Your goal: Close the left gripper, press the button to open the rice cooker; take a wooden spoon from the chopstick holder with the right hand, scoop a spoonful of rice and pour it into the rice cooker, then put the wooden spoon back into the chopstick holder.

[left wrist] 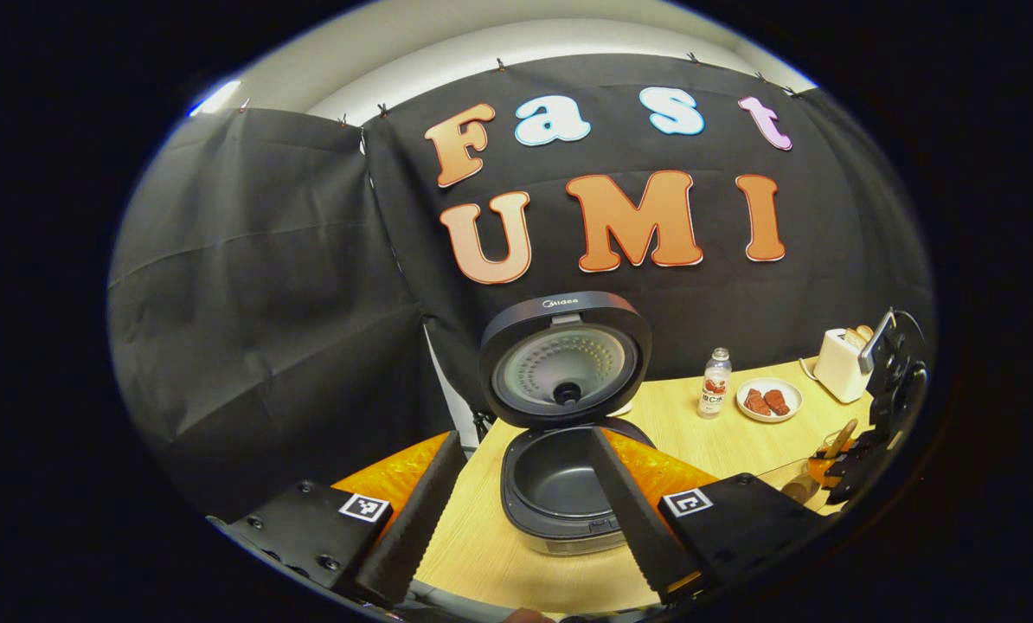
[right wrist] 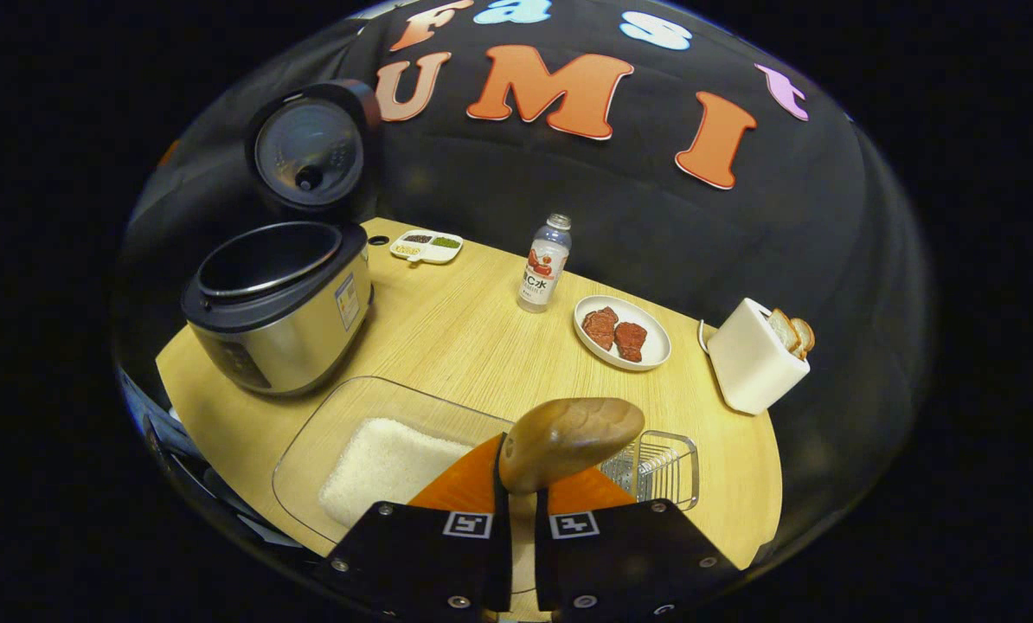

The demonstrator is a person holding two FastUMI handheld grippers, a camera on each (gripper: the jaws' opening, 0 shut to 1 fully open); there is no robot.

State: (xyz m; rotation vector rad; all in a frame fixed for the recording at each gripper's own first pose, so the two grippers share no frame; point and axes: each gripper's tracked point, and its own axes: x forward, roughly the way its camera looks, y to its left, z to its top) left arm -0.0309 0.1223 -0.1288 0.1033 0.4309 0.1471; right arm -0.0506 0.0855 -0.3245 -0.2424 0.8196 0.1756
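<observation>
The rice cooker (left wrist: 560,484) stands with its lid (left wrist: 566,359) raised and its dark inner pot empty. My left gripper (left wrist: 525,437) is open in front of it, one finger on each side of the pot, touching nothing. My right gripper (right wrist: 521,495) is shut on the wooden spoon (right wrist: 568,437), whose bowl sticks up above the fingers, over the glass dish of rice (right wrist: 378,463). The wire chopstick holder (right wrist: 662,467) sits just right of the spoon. The rice cooker (right wrist: 279,298) stands at the table's far left. The right gripper (left wrist: 880,407) with the spoon (left wrist: 841,437) also shows at the far right.
On the wooden table (right wrist: 447,337) stand a small bottle (right wrist: 544,264), a white plate with meat (right wrist: 620,333), a white toaster with bread (right wrist: 754,355) and a small divided dish (right wrist: 428,247) near the back wall. The table edge runs close behind the cooker.
</observation>
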